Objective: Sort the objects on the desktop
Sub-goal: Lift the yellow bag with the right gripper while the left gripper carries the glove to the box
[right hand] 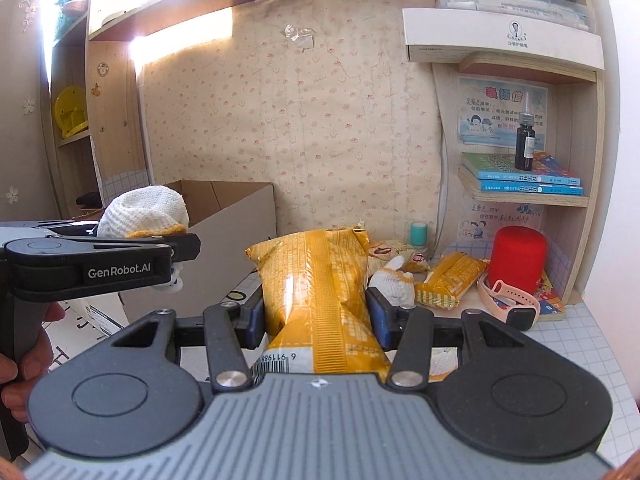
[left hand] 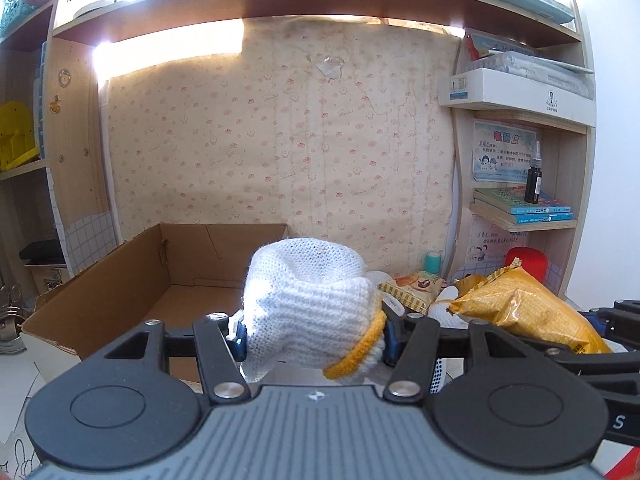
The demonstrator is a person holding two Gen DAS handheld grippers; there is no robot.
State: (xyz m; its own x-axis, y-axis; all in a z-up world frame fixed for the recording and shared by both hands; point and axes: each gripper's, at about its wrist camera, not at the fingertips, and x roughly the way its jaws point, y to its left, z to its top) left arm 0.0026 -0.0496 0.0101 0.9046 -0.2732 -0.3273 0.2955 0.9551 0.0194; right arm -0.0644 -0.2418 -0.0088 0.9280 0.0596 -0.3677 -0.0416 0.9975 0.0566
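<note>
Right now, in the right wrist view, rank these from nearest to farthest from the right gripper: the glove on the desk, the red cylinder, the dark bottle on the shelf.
1. Glove on the desk: just right of the right gripper.
2. Red cylinder: farther right, at the desk's back.
3. Dark bottle: up on the books, farthest.

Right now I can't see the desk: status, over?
Left gripper shut on glove. Right gripper shut on yellow bag. Box open ahead, path clear.
</note>
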